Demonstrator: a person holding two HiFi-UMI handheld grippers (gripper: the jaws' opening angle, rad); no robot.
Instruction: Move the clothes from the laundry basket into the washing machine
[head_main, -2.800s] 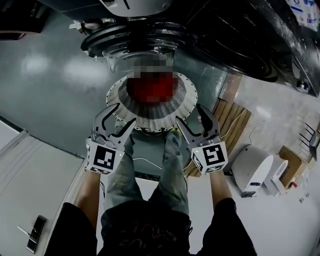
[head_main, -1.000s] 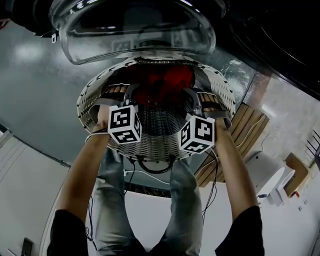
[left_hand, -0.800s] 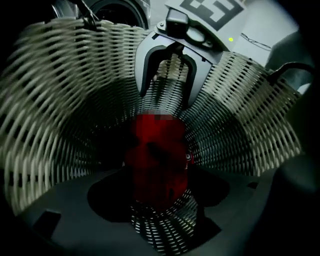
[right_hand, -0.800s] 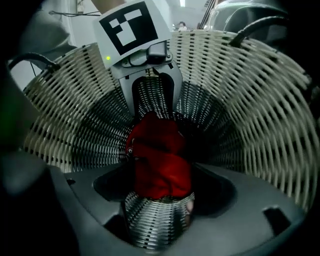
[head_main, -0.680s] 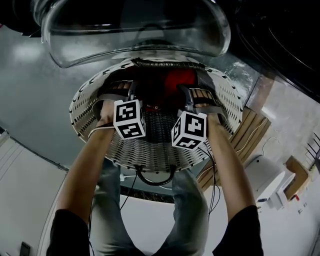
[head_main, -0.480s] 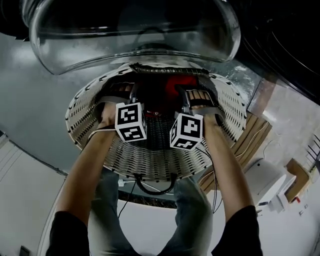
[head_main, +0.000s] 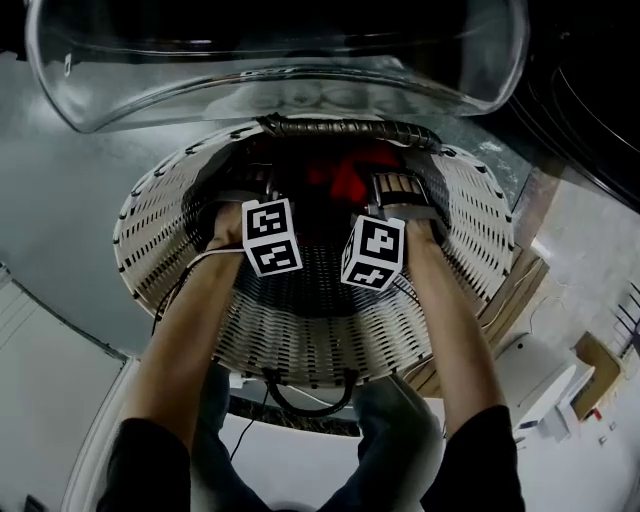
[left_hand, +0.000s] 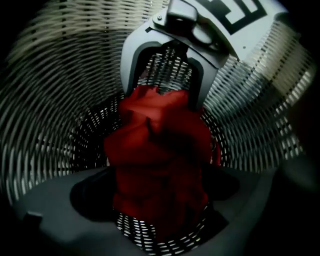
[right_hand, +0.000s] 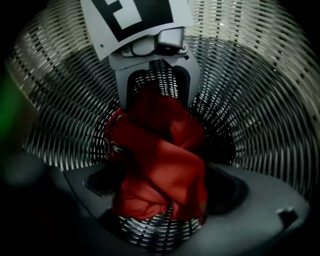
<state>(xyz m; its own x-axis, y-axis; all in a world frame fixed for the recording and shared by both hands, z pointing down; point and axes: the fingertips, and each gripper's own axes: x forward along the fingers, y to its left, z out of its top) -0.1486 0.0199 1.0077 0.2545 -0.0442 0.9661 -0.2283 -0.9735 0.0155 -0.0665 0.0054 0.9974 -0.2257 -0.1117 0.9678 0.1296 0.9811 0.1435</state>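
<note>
down inside the wicker basket (head_main: 300, 340), left gripper (left_hand: 160, 192) and right gripper (right_hand: 160, 192) have jaws spread wide, just opened, pressing nothing. the red garment (left_hand: 160, 160) lies bunched between both pairs, long axis running from 1 gripper to the other. glass washer door (head_main: 280, 60) beyond; grey floor (head_main: 60, 200) around.

The left forearm (head_main: 185, 335) and right forearm (head_main: 452, 320) are stretched steeply downward, side by side. The jaws of the left gripper (left_hand: 160, 207) and the right gripper (right_hand: 160, 207) have just been opened wide. A red garment (left_hand: 160, 150) is seen between them, not clamped.
</note>
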